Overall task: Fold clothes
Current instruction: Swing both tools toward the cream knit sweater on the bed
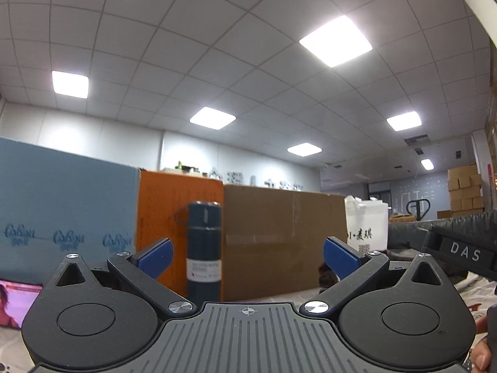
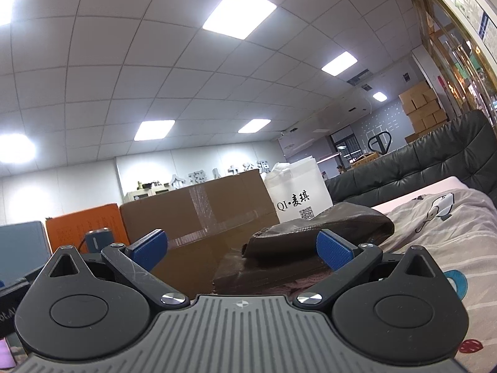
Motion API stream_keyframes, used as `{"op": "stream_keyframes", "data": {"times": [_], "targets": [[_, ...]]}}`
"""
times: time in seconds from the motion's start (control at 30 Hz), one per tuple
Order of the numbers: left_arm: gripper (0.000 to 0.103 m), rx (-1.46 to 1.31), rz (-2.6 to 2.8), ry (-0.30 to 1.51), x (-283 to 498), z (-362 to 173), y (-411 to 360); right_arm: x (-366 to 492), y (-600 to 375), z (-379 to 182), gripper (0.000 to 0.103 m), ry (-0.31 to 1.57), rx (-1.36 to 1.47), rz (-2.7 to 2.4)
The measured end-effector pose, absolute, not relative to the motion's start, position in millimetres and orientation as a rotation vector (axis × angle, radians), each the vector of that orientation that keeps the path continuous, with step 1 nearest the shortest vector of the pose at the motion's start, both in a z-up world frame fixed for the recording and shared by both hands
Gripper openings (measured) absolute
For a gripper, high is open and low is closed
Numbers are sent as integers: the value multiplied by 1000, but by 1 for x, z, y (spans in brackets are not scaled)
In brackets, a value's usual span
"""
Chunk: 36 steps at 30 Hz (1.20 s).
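A dark brown folded garment [image 2: 313,233] lies in a stack on the printed bed sheet [image 2: 450,236], just ahead of my right gripper [image 2: 242,248], which is open and empty, its blue pads [image 2: 334,250] wide apart. My left gripper [image 1: 248,259] is also open and empty, low and pointing level across the room. A small dark piece of the garment [image 1: 327,275] shows past its right finger. The other gripper's body marked DAS [image 1: 466,253] is at the right of the left wrist view.
A dark blue flask [image 1: 204,248] stands ahead of the left gripper. Behind are a blue box [image 1: 62,211], an orange box [image 1: 167,217], a large cardboard box [image 1: 279,239] and a white bag [image 2: 298,195]. A dark padded headboard [image 2: 419,164] runs at right.
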State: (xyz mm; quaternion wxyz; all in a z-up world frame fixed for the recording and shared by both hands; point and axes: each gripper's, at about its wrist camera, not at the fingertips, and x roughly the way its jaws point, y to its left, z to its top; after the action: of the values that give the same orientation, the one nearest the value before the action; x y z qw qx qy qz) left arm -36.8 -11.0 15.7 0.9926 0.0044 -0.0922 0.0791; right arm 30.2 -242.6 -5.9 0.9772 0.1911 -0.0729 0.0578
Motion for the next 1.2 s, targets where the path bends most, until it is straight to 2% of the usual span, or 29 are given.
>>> {"op": "stream_keyframes", "data": {"times": [0.73, 1.2], "targets": [[103, 26, 366, -290, -153, 50, 14, 5, -247, -7, 103, -249, 420, 164], [103, 41, 552, -343, -215, 59, 38, -66, -203, 32, 103, -121, 399, 466]]}}
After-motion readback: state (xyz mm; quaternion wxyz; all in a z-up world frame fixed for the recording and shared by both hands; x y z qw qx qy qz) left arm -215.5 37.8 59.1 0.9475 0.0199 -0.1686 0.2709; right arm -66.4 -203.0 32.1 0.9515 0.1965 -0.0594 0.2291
